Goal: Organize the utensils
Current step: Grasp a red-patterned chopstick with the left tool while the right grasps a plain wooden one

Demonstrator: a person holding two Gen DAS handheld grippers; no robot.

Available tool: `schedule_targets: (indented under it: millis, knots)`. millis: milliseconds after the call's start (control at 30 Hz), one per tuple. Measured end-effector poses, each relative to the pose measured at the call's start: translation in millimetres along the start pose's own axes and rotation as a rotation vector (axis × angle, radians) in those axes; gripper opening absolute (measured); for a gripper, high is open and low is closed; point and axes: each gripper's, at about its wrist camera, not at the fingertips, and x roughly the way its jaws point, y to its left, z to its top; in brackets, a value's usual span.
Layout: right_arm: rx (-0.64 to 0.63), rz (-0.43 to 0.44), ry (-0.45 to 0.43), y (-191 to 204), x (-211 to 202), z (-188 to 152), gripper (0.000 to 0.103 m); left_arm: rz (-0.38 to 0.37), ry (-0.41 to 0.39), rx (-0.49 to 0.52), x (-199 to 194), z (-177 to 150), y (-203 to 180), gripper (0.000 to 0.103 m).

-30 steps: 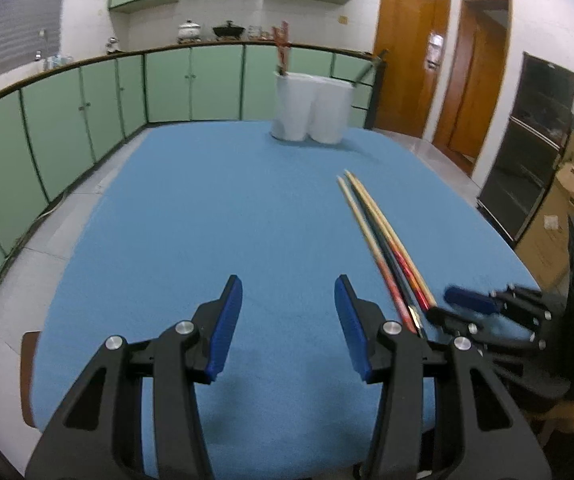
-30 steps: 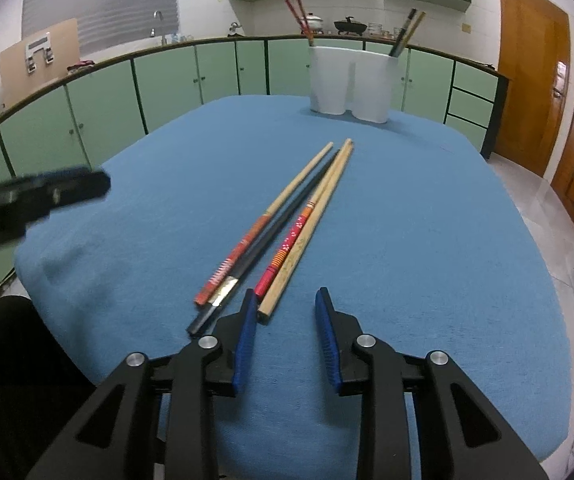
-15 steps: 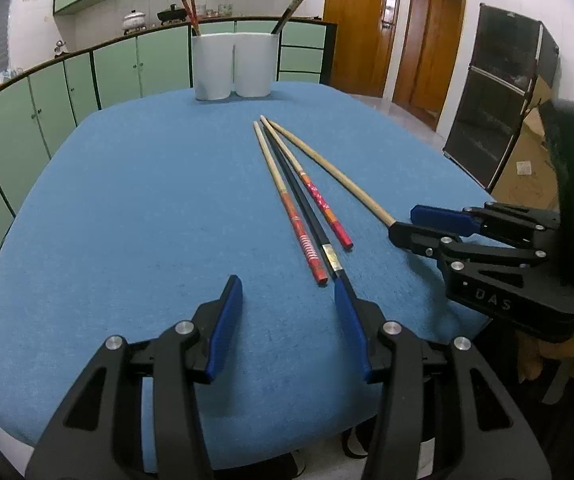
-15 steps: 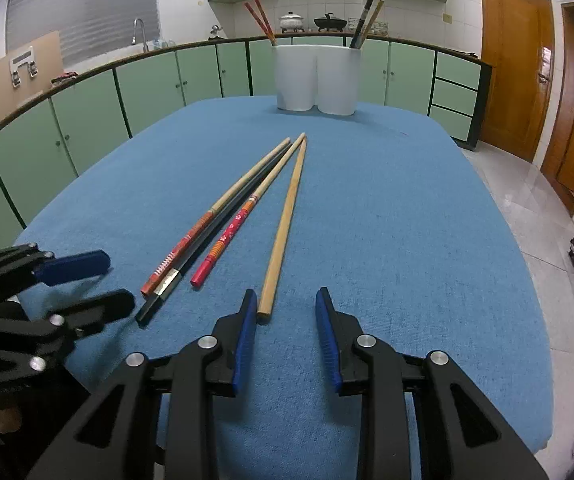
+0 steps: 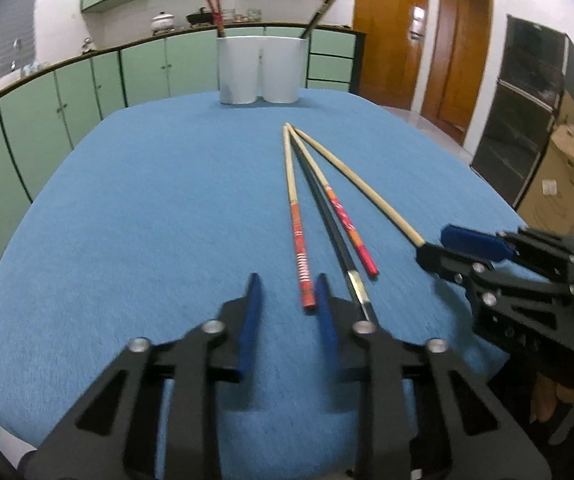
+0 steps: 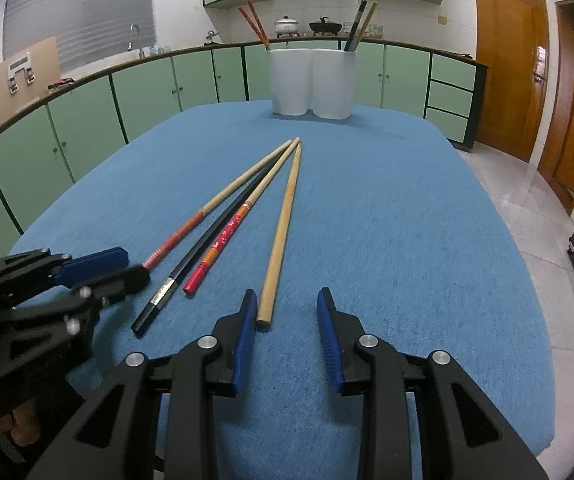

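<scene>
Four chopsticks (image 6: pixel 247 216) lie fanned on the blue bench (image 6: pixel 407 220), tips meeting toward the white holder (image 6: pixel 311 82). Right gripper (image 6: pixel 287 312) hovers with jaws apart at the plain bamboo stick (image 6: pixel 283 228); left gripper (image 5: pixel 289 304) has jaws apart beside the red-striped stick (image 5: pixel 299 240).

counter (image 6: pixel 387 216): blue cloth
plain chopstick (image 6: pixel 283 226): pale wood
flowered chopstick (image 6: pixel 229 232): red, white blossoms, orange bands
black chopstick (image 6: pixel 207 240): black, silver band
striped chopstick (image 6: pixel 191 226): orange-red, white stripes
holder (image 6: pixel 312 82): white
</scene>
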Motion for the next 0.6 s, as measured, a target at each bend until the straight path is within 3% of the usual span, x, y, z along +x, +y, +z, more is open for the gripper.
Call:
schedule_targets:
  millis: [67,133,267,433,600]
  knots:
    - [-0.001,-0.013,-0.008,3.0,1.0,-0.1,0.031,0.007,-0.007,-0.013,1.2,1.6,2.7,0.009]
    - [-0.005,-0.031,-0.016,5.4,1.6,0.0,0.028,0.025,-0.016,-0.029,2.0,2.3,5.4,0.006]
    - [-0.014,-0.1,-0.043,13.5,1.6,-2.1,0.007,0.084,-0.032,-0.063,0.9,1.0,11.5,0.005]
    - [0.044,-0.165,-0.05,0.6,-0.5,-4.8,0.007,0.14,-0.039,-0.113,-4.1,-0.4,23.3,0.005]
    - [0.064,-0.137,-0.04,-6.4,-4.1,-7.1,0.008,0.147,-0.033,-0.12,-5.0,0.0,27.7,0.008]
